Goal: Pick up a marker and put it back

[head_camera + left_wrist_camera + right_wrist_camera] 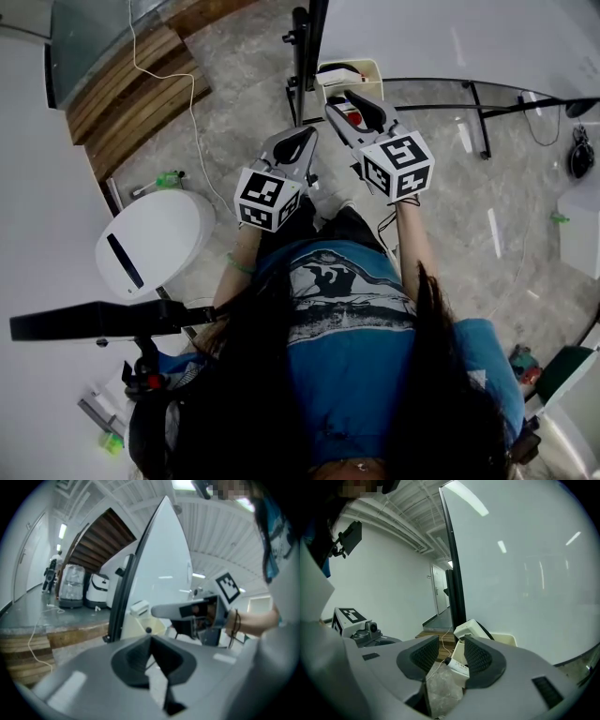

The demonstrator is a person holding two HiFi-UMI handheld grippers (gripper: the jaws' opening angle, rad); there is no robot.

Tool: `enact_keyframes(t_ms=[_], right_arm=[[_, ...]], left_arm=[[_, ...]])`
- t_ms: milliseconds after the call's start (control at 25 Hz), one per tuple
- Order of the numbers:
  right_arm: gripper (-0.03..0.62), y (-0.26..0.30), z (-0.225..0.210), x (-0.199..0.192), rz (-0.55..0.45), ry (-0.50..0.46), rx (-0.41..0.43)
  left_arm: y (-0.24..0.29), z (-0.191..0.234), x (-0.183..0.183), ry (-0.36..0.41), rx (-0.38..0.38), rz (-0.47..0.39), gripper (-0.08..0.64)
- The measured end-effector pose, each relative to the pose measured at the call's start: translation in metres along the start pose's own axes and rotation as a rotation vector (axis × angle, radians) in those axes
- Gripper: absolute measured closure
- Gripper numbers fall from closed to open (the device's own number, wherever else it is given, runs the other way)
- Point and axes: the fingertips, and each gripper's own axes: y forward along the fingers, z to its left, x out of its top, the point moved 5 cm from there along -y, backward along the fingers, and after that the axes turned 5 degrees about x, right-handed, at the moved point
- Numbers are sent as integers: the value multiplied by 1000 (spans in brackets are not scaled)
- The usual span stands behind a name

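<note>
A white marker [457,666] with a black cap lies in the cream tray [506,639] at the foot of the whiteboard [525,573]. Beside it rests a white eraser [471,629]. My right gripper [451,644] is open at the tray, its ribbed pads standing either side of the marker's cap end without pressing on it. In the head view the right gripper [345,101] reaches into the tray [370,67], with something red [352,117] showing between its fingers. My left gripper [302,139] hangs lower left of the tray with nothing in it. Its jaws [150,641] meet at the tips.
The whiteboard's black post [305,47] rises just left of the tray, and its stand legs [478,112] spread over the stone floor. Wooden steps [131,94] and a thin cable [192,103] lie to the left. A white rounded machine [155,239] stands near my left side.
</note>
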Motion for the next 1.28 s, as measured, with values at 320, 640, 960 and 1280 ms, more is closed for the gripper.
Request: enact_keyframes(t_ms=[320, 640, 960, 1280], right_arm=[[439, -4, 4, -5, -40, 71, -22], [440, -7, 6, -1, -52, 99, 7], [461, -35, 6, 0, -47, 82, 82], [503, -89, 7, -28, -15, 56, 196]], left_arm=[[-5, 7, -3, -19, 23, -2, 557], [-10, 9, 0, -28, 71, -9, 557], [-11, -23, 2, -33, 159, -35, 557], [-3, -88, -12, -81, 265, -63, 557]])
